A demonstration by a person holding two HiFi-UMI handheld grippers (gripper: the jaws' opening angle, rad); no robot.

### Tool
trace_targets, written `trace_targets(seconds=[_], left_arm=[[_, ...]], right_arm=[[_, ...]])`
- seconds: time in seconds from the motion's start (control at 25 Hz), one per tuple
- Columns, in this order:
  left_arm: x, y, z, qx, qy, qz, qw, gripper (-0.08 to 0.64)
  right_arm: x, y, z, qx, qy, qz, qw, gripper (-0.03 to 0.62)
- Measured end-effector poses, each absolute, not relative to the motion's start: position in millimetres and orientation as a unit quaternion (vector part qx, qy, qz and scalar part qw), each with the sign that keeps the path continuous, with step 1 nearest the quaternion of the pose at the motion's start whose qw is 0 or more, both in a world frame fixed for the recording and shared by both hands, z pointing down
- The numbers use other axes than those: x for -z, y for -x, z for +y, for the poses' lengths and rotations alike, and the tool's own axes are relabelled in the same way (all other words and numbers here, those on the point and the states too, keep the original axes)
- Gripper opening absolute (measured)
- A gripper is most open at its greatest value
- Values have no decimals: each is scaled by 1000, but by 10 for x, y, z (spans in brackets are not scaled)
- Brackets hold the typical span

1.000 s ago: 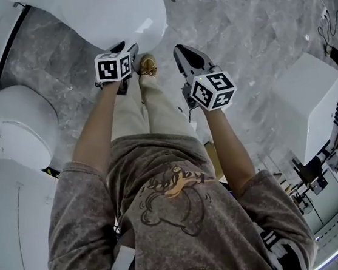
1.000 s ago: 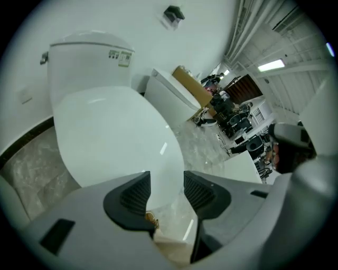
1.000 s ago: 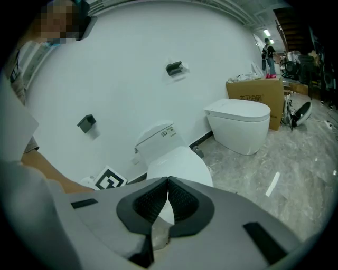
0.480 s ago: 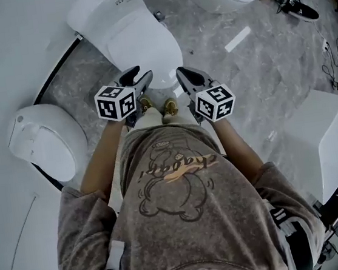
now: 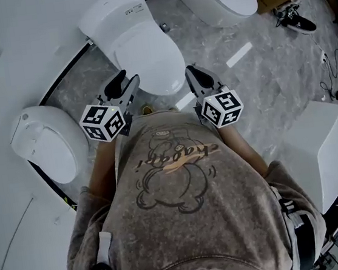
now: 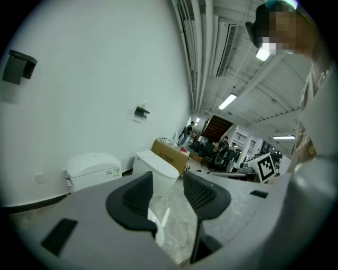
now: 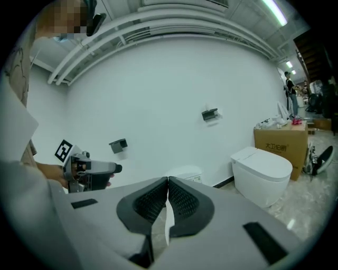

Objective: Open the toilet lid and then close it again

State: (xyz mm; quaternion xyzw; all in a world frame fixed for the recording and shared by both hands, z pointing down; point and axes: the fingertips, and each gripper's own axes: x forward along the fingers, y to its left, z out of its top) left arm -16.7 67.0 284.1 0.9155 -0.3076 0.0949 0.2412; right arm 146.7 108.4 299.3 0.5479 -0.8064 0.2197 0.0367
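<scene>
Starting nearest, I'd lower the left gripper [image 5: 127,80] to the front lip of the toilet lid [image 5: 150,63], hook under it, and swing it up slowly about its far edge (no slamming either way). Its jaws stand apart with nothing between them. The right gripper [image 5: 194,72] has its jaws pressed together and is empty. The lid lies shut, just ahead of and below both tips, touched by neither.

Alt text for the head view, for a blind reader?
Seen from above, a person in a grey-brown printed sweatshirt holds the left gripper, jaws apart and empty, and the right gripper, jaws together, facing a white toilet with its lid down. Two more white toilets flank it on grey marble floor.
</scene>
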Motion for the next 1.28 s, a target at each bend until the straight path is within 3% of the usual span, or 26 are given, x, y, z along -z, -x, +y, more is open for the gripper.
trace_targets(seconds=[0.16, 0.28, 1.28], left_arm=[[-2848, 278, 618, -71, -918, -332, 205, 67], [-2910, 319, 584, -66, -917, -349, 181, 12], [-2971, 362, 519, -72, -906, -382, 167, 9]], right_arm=[[-2985, -1478, 1020, -208, -554, -806, 28, 28], [-2974, -1425, 1002, -189, -550, -813, 29, 28], [-2956, -1371, 1030, -174, -545, -820, 29, 28]])
